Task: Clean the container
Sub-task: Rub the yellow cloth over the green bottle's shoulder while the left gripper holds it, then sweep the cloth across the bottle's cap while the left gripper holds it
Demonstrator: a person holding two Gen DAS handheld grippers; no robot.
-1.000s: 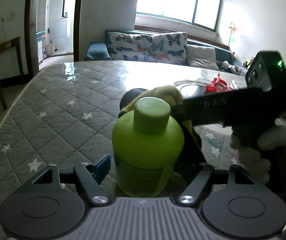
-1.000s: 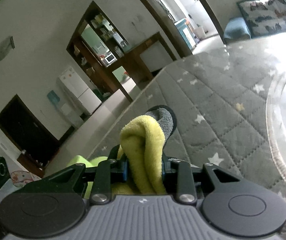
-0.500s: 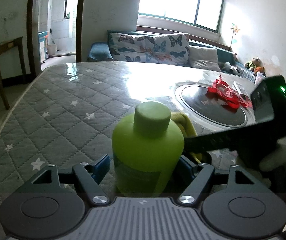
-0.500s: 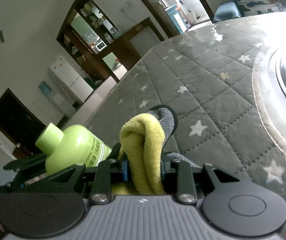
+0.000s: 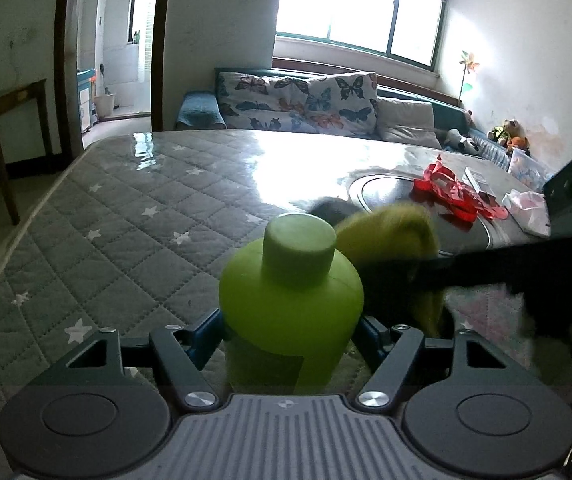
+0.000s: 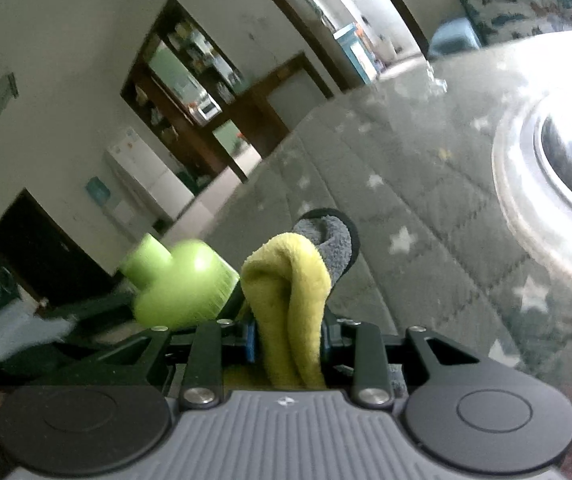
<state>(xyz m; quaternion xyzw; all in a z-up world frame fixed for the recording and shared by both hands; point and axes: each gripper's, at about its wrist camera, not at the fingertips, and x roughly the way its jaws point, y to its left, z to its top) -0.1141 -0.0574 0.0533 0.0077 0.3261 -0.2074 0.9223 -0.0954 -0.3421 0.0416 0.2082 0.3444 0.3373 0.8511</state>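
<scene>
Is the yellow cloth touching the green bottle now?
Cannot tell. In the right wrist view the yellow cloth sits right beside the green bottle, but blur hides whether they meet.

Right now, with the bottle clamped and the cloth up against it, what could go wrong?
1. The left gripper pinches the round green bottle low down; sideways rubbing may twist it loose.
2. The yellow cloth bunches tall in the right gripper and may slip under pressure.
3. The capped top could snag the cloth.
</scene>
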